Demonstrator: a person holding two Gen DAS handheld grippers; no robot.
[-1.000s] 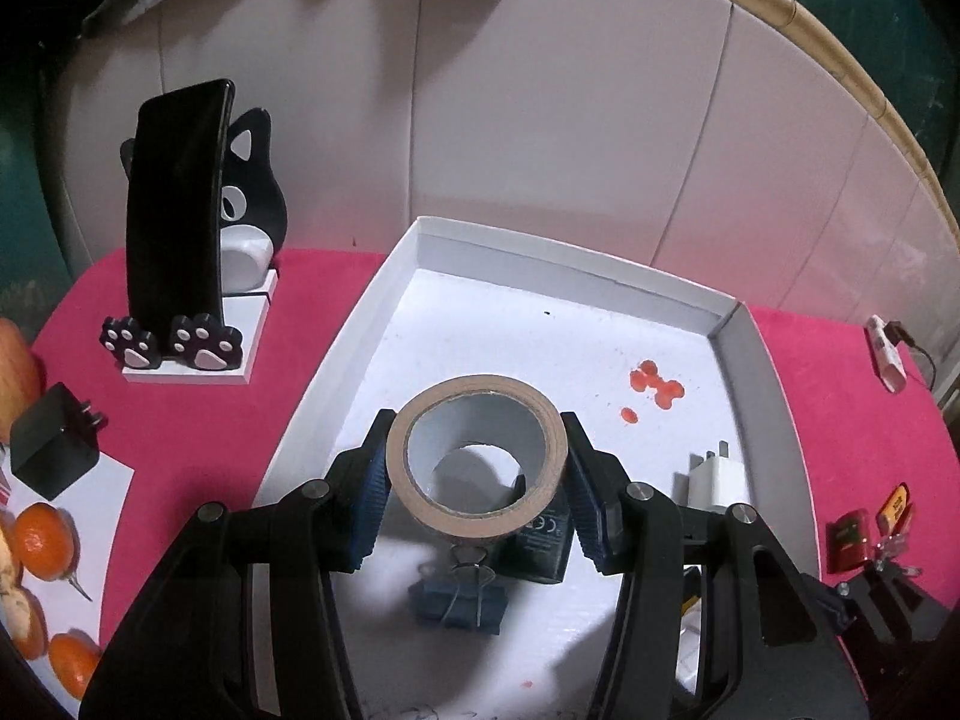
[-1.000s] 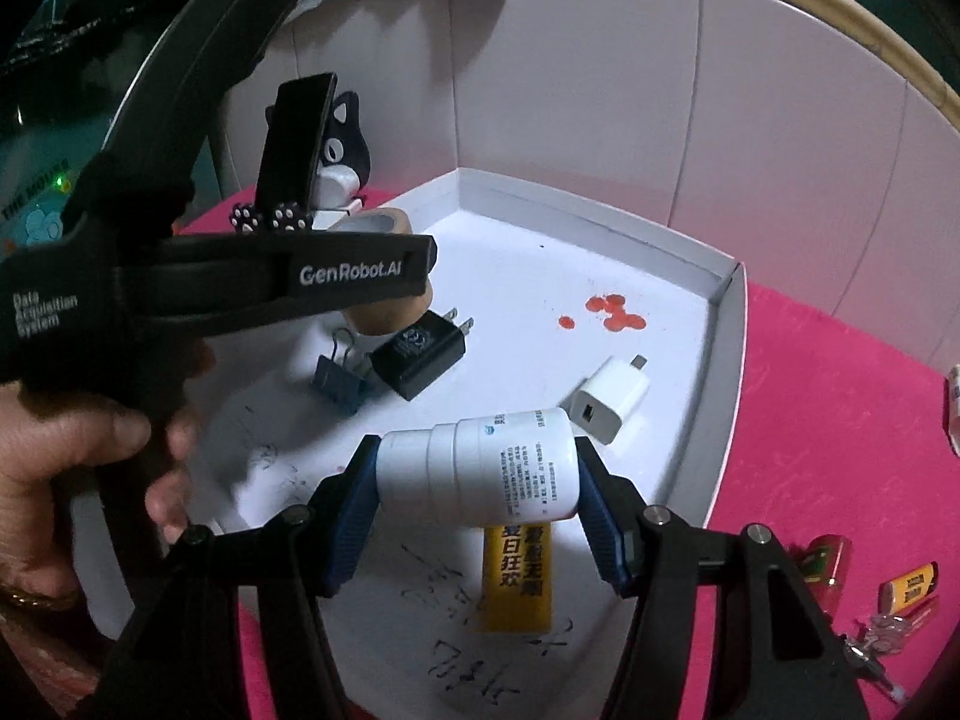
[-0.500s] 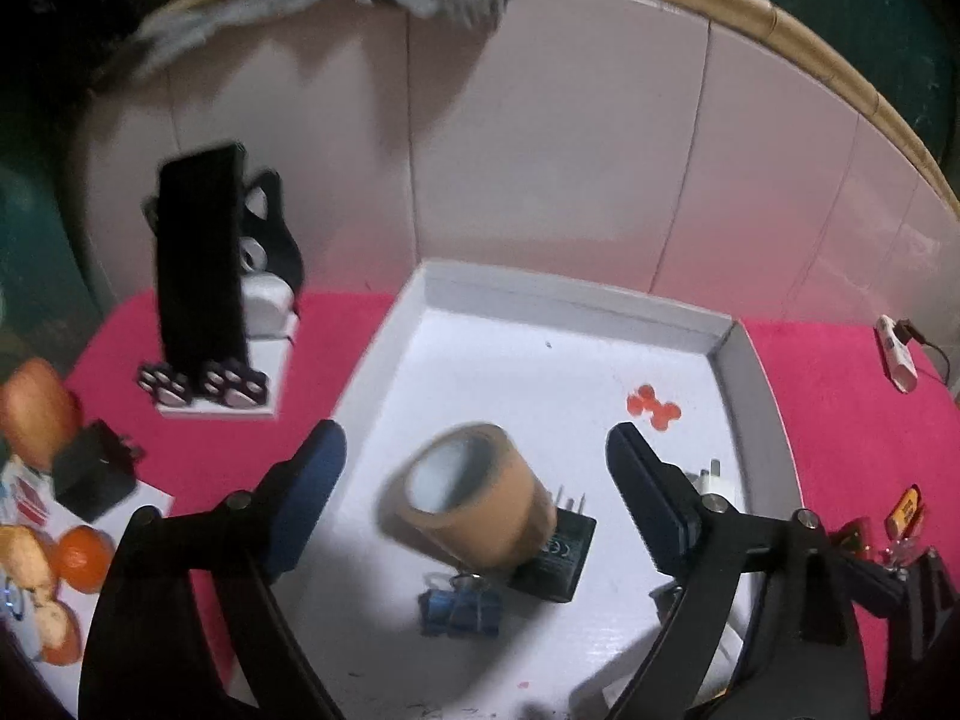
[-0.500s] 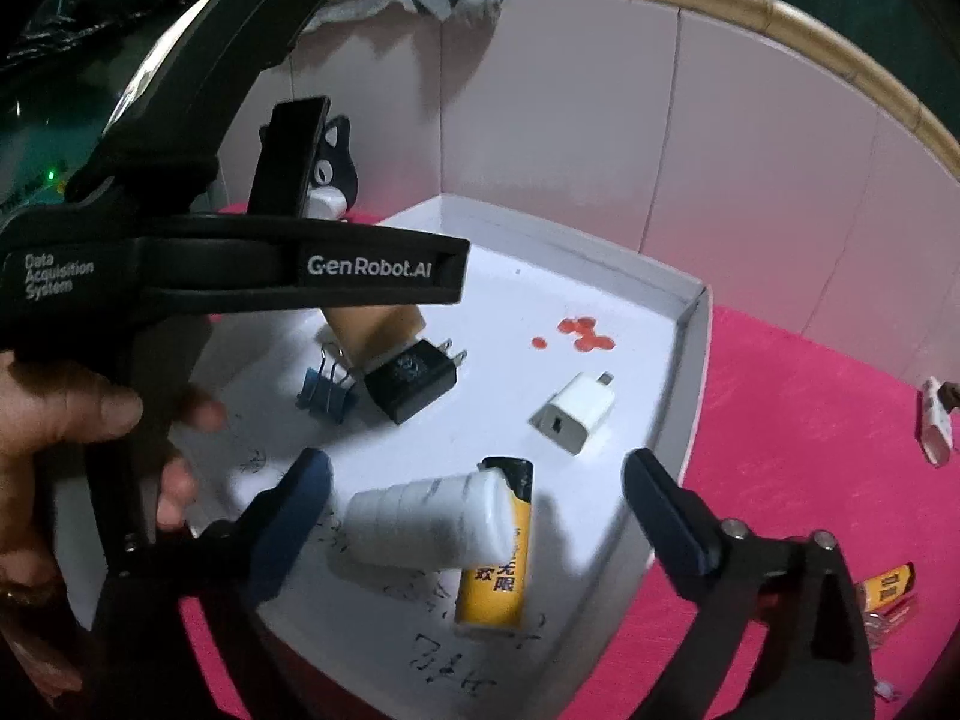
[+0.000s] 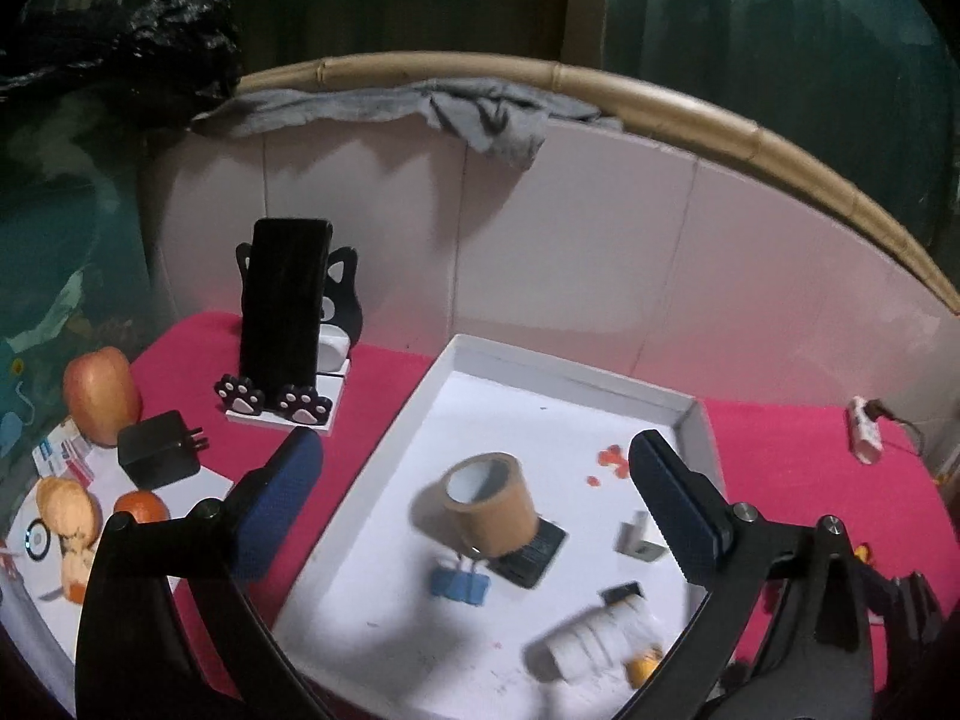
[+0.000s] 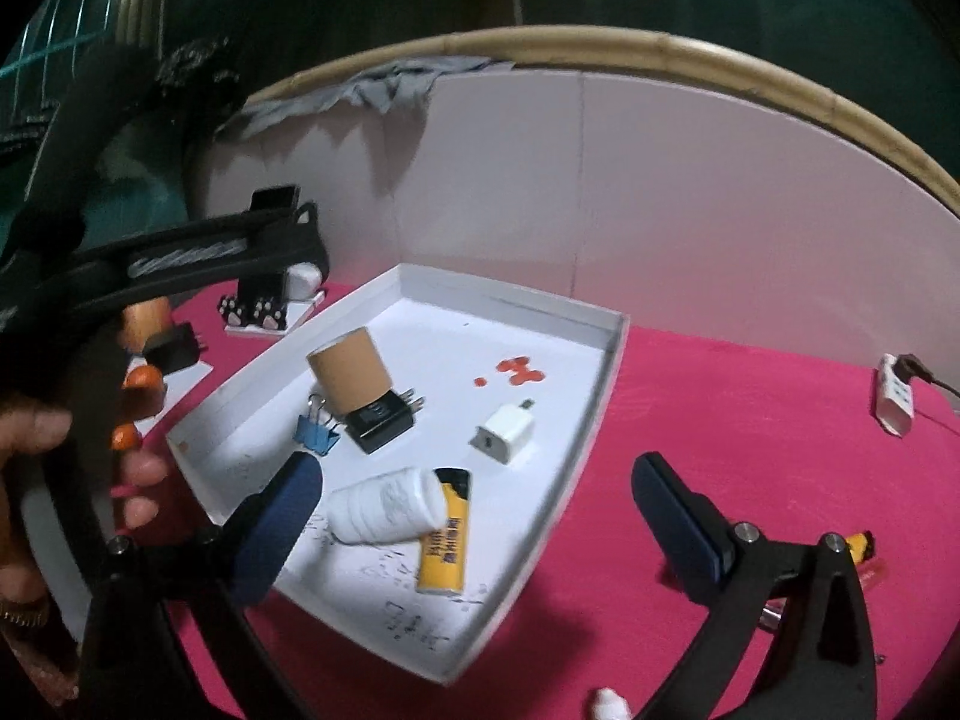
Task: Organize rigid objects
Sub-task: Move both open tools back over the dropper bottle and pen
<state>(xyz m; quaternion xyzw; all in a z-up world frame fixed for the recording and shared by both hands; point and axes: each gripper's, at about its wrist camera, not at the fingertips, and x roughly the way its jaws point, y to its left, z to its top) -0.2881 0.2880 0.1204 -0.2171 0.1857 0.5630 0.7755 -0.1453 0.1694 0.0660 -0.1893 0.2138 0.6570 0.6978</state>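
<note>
The brown tape roll [image 5: 489, 504] sits in my white tray [image 6: 606, 360], tilted, its lower edge resting on the black charger [image 5: 531, 552], with the blue binder clip [image 6: 316, 431] just beside them. My left gripper [image 5: 474, 507] has just been opening; its blue pads stand wide and well clear of the roll, gripping nothing. My right gripper [image 6: 477, 519] has also just been opening, and the white bottle [image 6: 387, 504] lies loose on its side in the tray, its cap end over the top of the yellow lighter [image 6: 445, 546].

In the left view the bottle and lighter are smeared by blur, and my right pad hides part of the white charger [image 5: 639, 540]; the right view shows all three sharply, plus scribbled ink I cannot read on the tray floor. Only the left view shows the phone [image 5: 282, 306] on its cat stand, the apple [image 5: 102, 396] and a second black adapter [image 5: 159, 450] clearly; in the right view my other gripper's arm and my hand [image 6: 36, 450] cover most of that corner. The things at the right edge on the pink cloth [image 6: 750, 420] are too cropped to name.
</note>
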